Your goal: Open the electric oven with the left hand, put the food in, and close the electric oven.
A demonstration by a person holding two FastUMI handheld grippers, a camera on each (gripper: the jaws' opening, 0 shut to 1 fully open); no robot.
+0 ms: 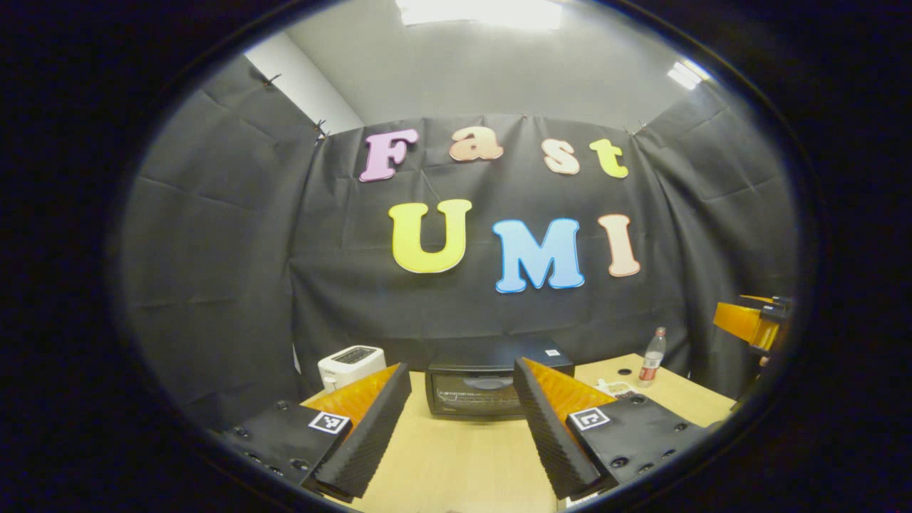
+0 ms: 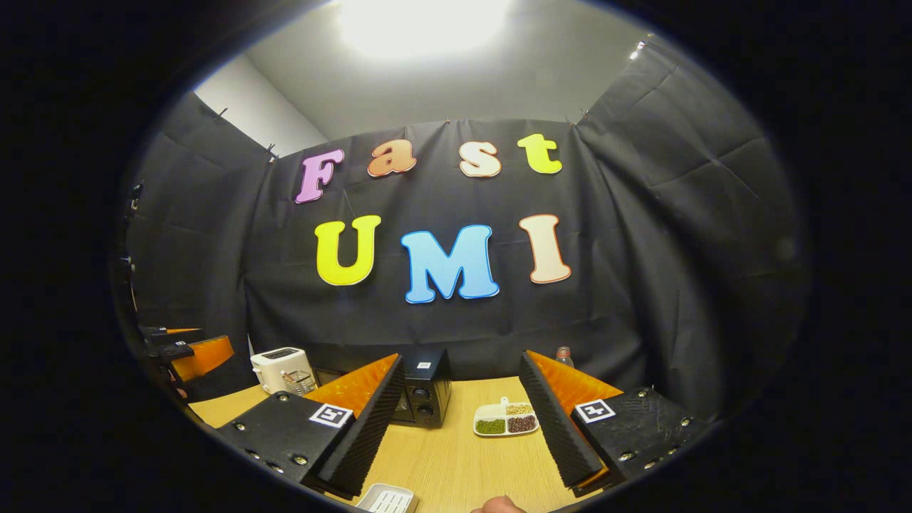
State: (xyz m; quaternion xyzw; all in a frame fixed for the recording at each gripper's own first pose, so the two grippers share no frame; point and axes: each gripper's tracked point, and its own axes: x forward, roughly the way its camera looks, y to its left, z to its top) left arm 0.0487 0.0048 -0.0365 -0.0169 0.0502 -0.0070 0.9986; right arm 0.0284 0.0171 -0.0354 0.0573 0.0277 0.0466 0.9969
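- Fingers of the left gripper at the bottom of the left gripper view, spread wide apart, nothing between them but bare wooden table.
- Right gripper likewise spread wide and holding nothing in the right gripper view; a small white ridged dish sits at the near table edge just below it, and a fingertip shows at the bottom rim.
- Open tabletop runs clear from both grippers to the things farther back.
- Divided white plate with green, brown and pale food lies ahead of the right gripper, between its fingers in view, just right of the oven.
- Oven: black box, long axis running left-right across the table, glass door facing the left gripper and closed. In the right gripper view its knob end shows, partly behind the left finger.
- White toaster stands left of the oven, near but apart.
- Bottle with a red label stands upright near the right back of the table, well apart from the oven.
- The other gripper shows at the right rim of the left gripper view.
- Black cloth wall closes in behind and on both sides.
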